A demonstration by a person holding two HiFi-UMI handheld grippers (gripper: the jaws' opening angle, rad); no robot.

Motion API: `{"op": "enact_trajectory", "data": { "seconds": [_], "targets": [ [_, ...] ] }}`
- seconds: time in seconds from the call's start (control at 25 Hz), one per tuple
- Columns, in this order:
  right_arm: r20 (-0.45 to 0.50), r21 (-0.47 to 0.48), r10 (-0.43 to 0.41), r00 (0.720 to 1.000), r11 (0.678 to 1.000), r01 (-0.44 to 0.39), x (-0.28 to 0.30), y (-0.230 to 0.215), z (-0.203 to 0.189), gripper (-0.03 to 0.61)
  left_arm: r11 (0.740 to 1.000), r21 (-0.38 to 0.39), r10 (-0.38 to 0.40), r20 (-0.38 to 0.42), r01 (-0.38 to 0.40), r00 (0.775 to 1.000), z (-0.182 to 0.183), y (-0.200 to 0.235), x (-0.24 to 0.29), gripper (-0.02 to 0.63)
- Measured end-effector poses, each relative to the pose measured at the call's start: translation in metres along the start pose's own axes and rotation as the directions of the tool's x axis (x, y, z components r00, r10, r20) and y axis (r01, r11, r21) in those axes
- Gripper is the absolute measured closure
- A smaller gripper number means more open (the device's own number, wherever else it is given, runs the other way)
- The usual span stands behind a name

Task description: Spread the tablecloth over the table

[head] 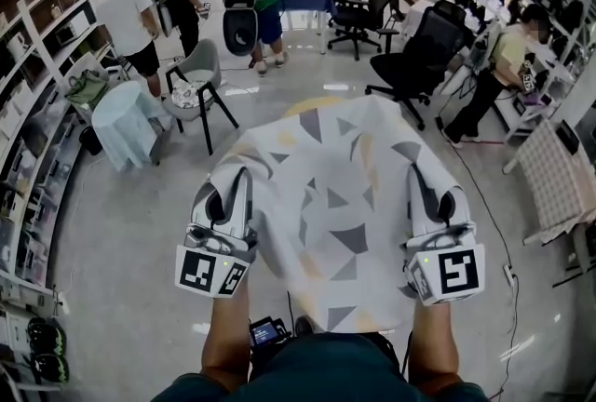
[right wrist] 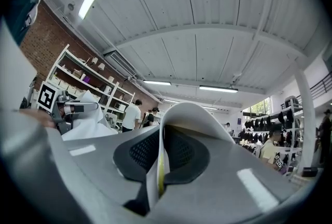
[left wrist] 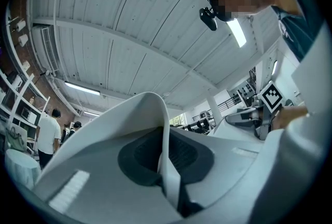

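The tablecloth, white with grey and pale yellow triangles, is held up and billows out in front of me in the head view. A yellowish curved table edge peeks out past its far side. My left gripper is shut on the cloth's near left edge. My right gripper is shut on its near right edge. In the left gripper view a fold of cloth is pinched between the jaws of the left gripper. The right gripper view shows the cloth edge clamped in the right gripper, both views aimed at the ceiling.
A grey chair and a small table under a pale blue cover stand ahead left. Black office chairs stand ahead right, with a checked-cloth table at the right. Several people stand or sit beyond. Shelves line the left wall.
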State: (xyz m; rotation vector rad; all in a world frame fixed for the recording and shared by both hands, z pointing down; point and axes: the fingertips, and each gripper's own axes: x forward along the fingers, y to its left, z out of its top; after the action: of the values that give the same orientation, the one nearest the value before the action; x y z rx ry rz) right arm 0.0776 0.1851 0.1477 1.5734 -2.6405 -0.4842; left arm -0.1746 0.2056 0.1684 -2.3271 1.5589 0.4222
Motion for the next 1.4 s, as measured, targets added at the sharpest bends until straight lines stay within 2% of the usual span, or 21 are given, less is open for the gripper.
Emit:
{"op": "enact_trajectory", "data": {
  "seconds": [0.56, 0.88, 1.12, 1.4],
  "targets": [
    [0.045, 0.039, 0.069, 0.997, 0.997, -0.071, 0.067, -0.07, -0.033, 0.562, 0.996, 0.056, 0.076, -0.022, -0.075, 0.997, -0.033, -0.003, 0.074, 0.611],
    [0.069, 0.058, 0.125, 0.99, 0.99, -0.129, 0.096, -0.094, -0.068, 0.561, 0.987, 0.08, 0.142, -0.038, -0.138, 0.989, -0.067, -0.005, 0.092, 0.611],
    [0.077, 0.068, 0.142, 0.987, 0.987, -0.148, 0.12, -0.13, -0.078, 0.561, 0.983, 0.105, 0.16, -0.048, -0.154, 0.986, -0.072, -0.016, 0.129, 0.612],
    [0.077, 0.08, 0.125, 0.989, 0.988, -0.131, 0.126, -0.103, -0.122, 0.561, 0.983, 0.101, 0.157, -0.056, -0.151, 0.986, -0.115, 0.004, 0.106, 0.611]
  ]
}}
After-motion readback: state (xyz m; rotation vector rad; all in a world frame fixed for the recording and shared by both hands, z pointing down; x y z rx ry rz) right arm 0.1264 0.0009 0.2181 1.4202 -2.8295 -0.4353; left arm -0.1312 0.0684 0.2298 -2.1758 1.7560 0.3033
